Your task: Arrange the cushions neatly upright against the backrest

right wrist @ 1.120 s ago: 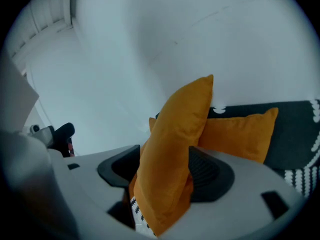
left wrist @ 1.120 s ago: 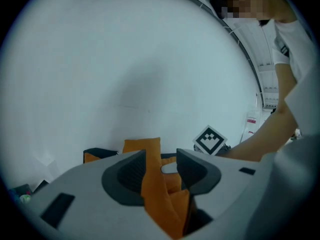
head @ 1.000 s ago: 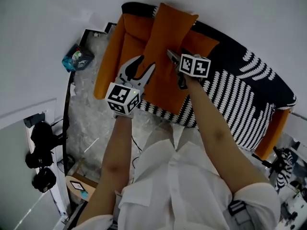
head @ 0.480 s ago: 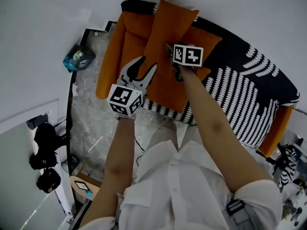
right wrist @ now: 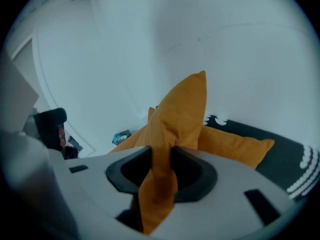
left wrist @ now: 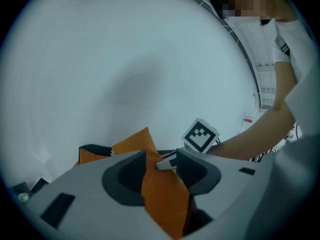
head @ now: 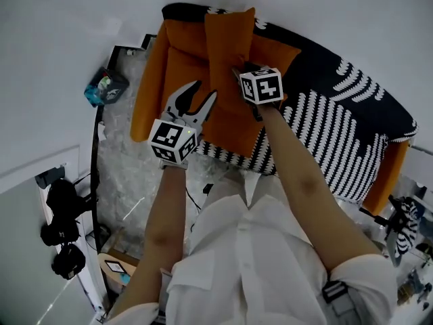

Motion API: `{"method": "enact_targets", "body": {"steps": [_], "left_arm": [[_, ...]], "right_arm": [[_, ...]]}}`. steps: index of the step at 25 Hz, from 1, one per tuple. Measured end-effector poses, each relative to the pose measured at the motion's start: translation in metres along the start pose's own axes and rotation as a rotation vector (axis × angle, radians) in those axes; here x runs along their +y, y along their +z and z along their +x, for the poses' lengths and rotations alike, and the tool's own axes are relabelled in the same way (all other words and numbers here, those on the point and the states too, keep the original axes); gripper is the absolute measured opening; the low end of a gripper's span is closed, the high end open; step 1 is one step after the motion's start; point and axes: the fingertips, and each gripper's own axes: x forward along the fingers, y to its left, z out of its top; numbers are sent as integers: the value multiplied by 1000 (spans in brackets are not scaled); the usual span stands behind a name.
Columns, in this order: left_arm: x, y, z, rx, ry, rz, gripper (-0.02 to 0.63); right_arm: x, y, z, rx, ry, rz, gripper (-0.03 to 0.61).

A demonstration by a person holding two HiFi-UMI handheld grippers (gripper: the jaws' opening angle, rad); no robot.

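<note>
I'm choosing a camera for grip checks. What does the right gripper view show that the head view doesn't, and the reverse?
Only the right gripper view: the right tongs, which have just been closing, squeezed onto a fold of the orange cushion. Only the head view: the left tongs on that same cushion, and the whole striped sofa. Both: the held cushion and a second cushion lying on the sofa.

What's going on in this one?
A person works at a sofa with a gripper in each hand. Both hold the same orange cushion. The left gripper pinches one edge, and the right gripper, whose jaws have just been closing, pinches another. The cushion is raised on end toward the backrest, with a second orange cushion beside it.
</note>
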Motion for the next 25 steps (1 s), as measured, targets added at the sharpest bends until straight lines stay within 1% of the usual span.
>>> {"method": "enact_targets", "body": {"steps": [4, 6, 13, 17, 25], "left_arm": [[-17, 4, 3, -7, -20, 3, 198], [-30, 7, 8, -14, -36, 3, 198], [-79, 9, 30, -18, -101, 11, 196], [-113, 11, 44, -19, -140, 13, 196], [-177, 10, 76, -9, -199, 13, 196]], "right_arm": [[0, -12, -29, 61, 2, -234, 125], [-5, -22, -45, 99, 6, -333, 111], [-21, -49, -98, 150, 35, -596, 87], [-40, -63, -135, 178, 31, -692, 84], [-95, -99, -206, 221, 35, -801, 81]]}}
